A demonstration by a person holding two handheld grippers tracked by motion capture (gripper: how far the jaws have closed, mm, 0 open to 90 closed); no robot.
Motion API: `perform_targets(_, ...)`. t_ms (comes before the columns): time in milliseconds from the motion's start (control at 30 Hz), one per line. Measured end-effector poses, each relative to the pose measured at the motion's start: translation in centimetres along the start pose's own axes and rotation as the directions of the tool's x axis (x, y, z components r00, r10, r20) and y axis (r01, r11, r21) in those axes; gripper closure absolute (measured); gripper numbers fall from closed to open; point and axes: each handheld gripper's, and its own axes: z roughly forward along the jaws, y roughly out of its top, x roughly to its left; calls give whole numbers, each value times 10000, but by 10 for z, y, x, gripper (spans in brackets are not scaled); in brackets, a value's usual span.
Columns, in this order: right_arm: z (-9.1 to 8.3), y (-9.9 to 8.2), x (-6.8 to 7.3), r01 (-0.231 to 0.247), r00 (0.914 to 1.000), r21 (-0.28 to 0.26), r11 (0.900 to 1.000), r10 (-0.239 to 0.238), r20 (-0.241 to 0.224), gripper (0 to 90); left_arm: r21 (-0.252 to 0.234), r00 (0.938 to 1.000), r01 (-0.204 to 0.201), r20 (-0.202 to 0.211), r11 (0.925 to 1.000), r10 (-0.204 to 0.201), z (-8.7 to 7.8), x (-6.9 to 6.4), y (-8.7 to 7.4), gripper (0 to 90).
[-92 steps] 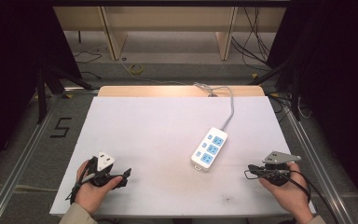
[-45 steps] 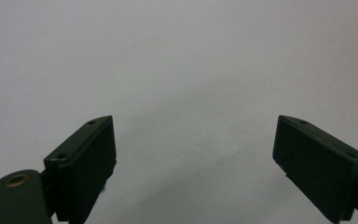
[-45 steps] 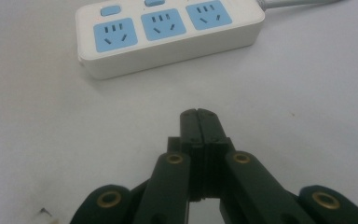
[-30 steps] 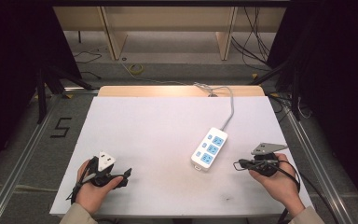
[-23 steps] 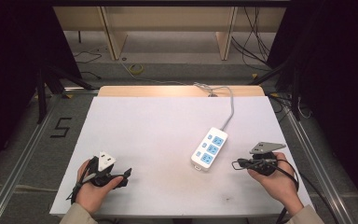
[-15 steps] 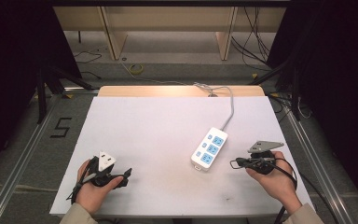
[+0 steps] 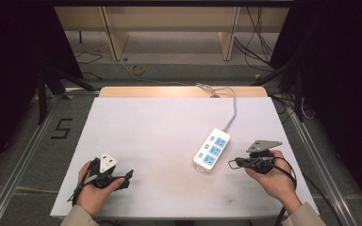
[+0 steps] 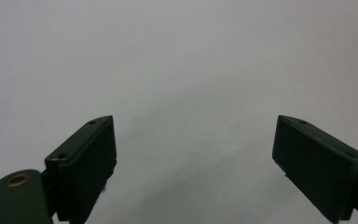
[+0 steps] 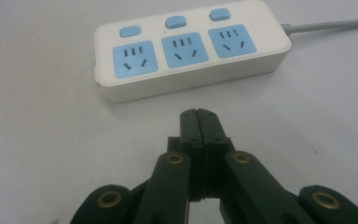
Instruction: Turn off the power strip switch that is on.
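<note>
Power strip [image 7: 211, 150] is lying flat on the white table [image 7: 160, 122], over on the right side. It is white, with three blue sockets and three blue buttons facing up. Its grey cord [image 7: 231, 106] is running away to the far edge of the table. The right gripper [image 7: 232, 163] is sitting just beside the strip's near end, not touching it. Its jaws are pressing tight together with nothing between them, and in the right gripper view they are pointing at the strip [image 9: 191, 49]. The left gripper [image 7: 128, 175] is resting far off on the left. Its jaws are spreading wide over bare table, holding nothing.
</note>
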Motion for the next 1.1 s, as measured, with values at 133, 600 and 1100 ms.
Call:
perform_targets(133, 1, 2, 1, 22, 10000, 40, 10000, -22, -11, 900, -6, 10000, 0, -8, 10000, 0, 0, 0, 0, 132)
perform_targets(600, 5, 9, 4, 109, 9999, 84, 9999, -108, -75, 900, -24, 10000, 17, -11, 10000, -17, 0, 0, 0, 133)
perform_targets(1100, 10, 18, 8, 267, 9995, 159, 9995, -264, -192, 900, -36, 10000, 20, -19, 10000, -20, 0, -1, 0, 133)
